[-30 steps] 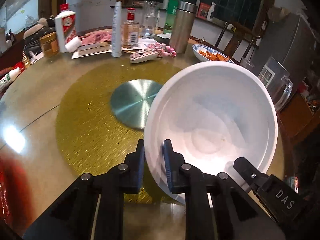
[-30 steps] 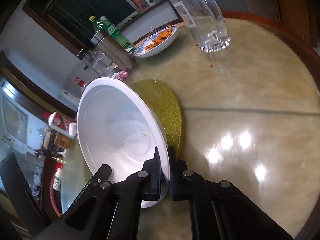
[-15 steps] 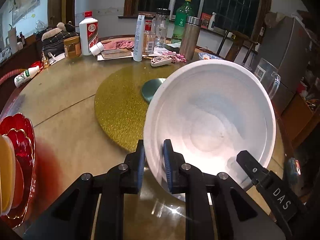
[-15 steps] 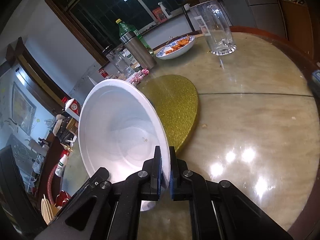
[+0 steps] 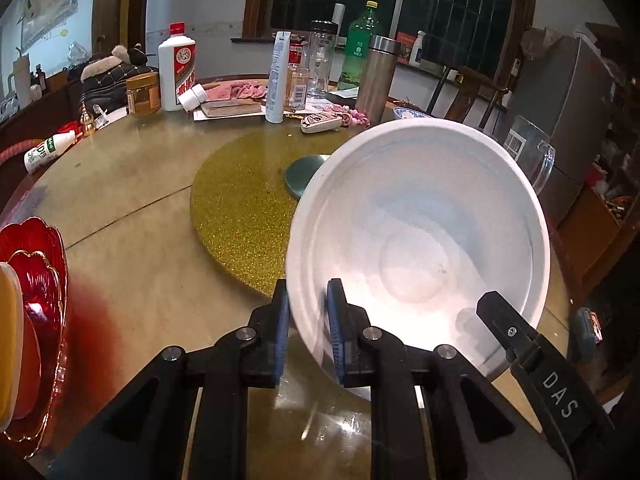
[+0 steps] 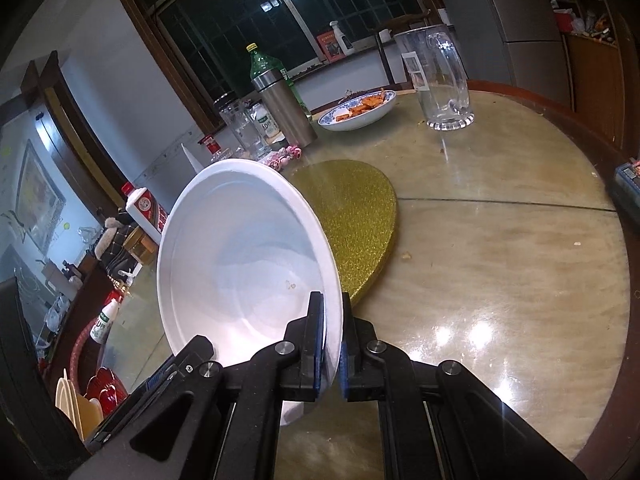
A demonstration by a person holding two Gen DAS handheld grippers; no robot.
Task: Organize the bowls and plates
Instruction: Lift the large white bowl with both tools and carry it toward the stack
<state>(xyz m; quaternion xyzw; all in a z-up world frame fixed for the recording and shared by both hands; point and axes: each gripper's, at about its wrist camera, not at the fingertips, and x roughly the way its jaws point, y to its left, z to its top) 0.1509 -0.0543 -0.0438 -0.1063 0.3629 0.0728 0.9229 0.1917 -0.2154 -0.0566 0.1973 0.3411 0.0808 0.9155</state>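
A plain white bowl (image 5: 416,248), a glittery gold turntable (image 5: 244,208), scalloped red plates (image 5: 36,272), and a blue-patterned white dish (image 6: 360,114).

1. Gold turntable (image 5: 240,204) mid-table, steel hub (image 5: 302,172) on it.
2. Far edge: liquor bottle (image 5: 176,67), thermos (image 5: 378,72), green bottle (image 5: 358,56).
3. My right: glass mug (image 6: 442,80), snack dish (image 6: 358,111).

"DAS" on right hand-held gripper (image 5: 486,300)
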